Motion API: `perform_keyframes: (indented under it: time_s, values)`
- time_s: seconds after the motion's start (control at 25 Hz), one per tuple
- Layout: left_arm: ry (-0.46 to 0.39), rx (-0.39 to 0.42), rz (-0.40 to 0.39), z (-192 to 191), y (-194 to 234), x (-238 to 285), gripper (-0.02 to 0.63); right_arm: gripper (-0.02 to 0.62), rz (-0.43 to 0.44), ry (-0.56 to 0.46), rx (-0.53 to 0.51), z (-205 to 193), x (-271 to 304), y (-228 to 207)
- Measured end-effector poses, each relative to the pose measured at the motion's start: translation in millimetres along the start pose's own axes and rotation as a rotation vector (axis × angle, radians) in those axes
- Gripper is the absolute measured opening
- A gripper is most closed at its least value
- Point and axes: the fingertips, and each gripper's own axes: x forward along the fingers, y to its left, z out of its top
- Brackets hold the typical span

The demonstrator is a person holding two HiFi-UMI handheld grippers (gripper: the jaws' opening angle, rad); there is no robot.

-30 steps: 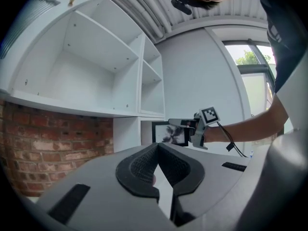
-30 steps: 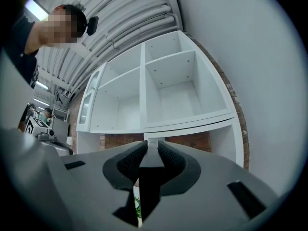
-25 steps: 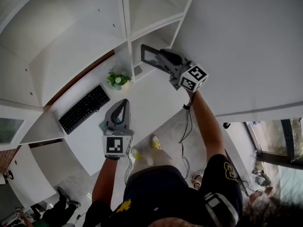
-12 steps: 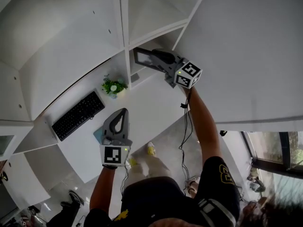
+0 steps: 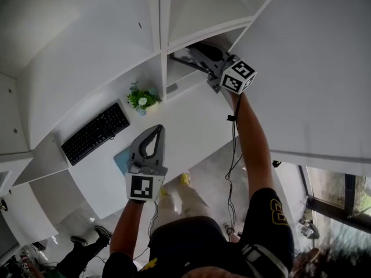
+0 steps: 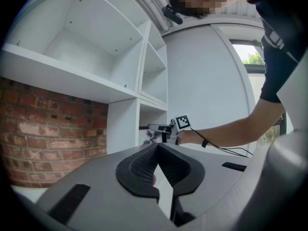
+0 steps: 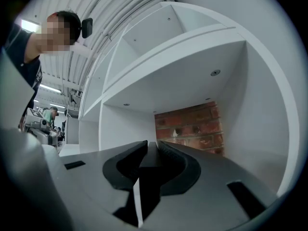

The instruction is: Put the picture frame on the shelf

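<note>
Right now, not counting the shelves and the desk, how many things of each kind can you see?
Grey two-jaw grippers: 2, the left gripper and the right gripper
Black rectangular picture frame: 1
Black keyboard: 1
Small green potted plant: 1
Pale blue flat thing, partly hidden: 1
Total: 6
</note>
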Motion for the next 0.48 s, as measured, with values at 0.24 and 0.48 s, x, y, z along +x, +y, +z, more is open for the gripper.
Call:
perform_keyframes:
  time_s: [0.24, 0.48]
  values:
    - [0.016, -0.002, 0.005, -14, 0, 20, 0.017, 0.066, 0.016, 0.029, -0.002, -16, 15, -24]
    - [0.032, -0.027, 0.003, -27, -14, 28, 0.017, 0.066, 0.053, 0.037, -0.013, -22, 30, -30]
